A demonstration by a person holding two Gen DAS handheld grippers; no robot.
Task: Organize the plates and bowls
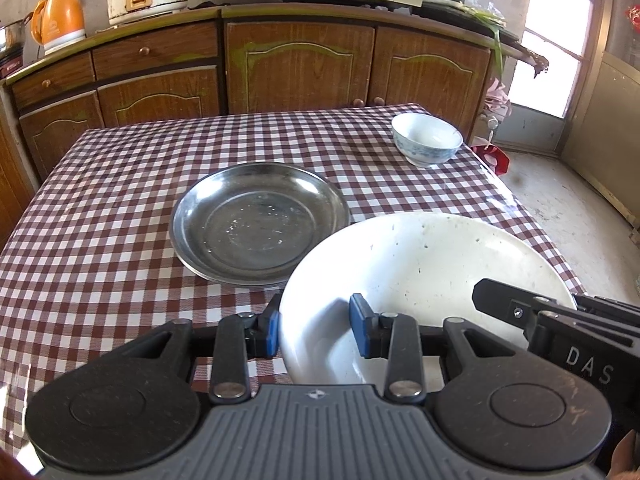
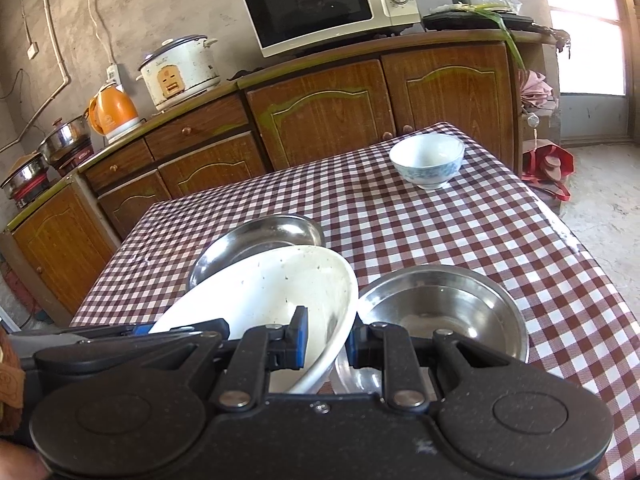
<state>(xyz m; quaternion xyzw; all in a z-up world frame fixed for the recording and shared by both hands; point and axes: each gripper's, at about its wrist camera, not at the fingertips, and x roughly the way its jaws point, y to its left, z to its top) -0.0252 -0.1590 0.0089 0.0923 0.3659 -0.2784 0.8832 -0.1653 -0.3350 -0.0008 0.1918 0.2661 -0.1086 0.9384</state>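
A white deep plate [image 1: 420, 272] hangs tilted over the checked table [image 1: 100, 200], held from both sides. My left gripper [image 1: 316, 330] is shut on its near left rim, one blue pad outside and one inside. My right gripper [image 2: 328, 340] is shut on the plate's right rim [image 2: 344, 304]; in the left wrist view its black finger [image 1: 504, 304] lies over the plate. The plate's far edge overlaps a steel plate [image 1: 260, 220] resting flat on the table. A steel bowl [image 2: 444, 308] stands just right of the white plate. A blue-patterned porcelain bowl [image 2: 428, 160] stands near the table's far right corner.
Wooden cabinets [image 1: 300, 64] run behind the table, carrying a microwave [image 2: 328, 4], a rice cooker [image 2: 180, 72] and an orange kettle [image 2: 114, 112]. The table's right edge [image 2: 576, 240] drops to a concrete floor with a red bag [image 2: 548, 164].
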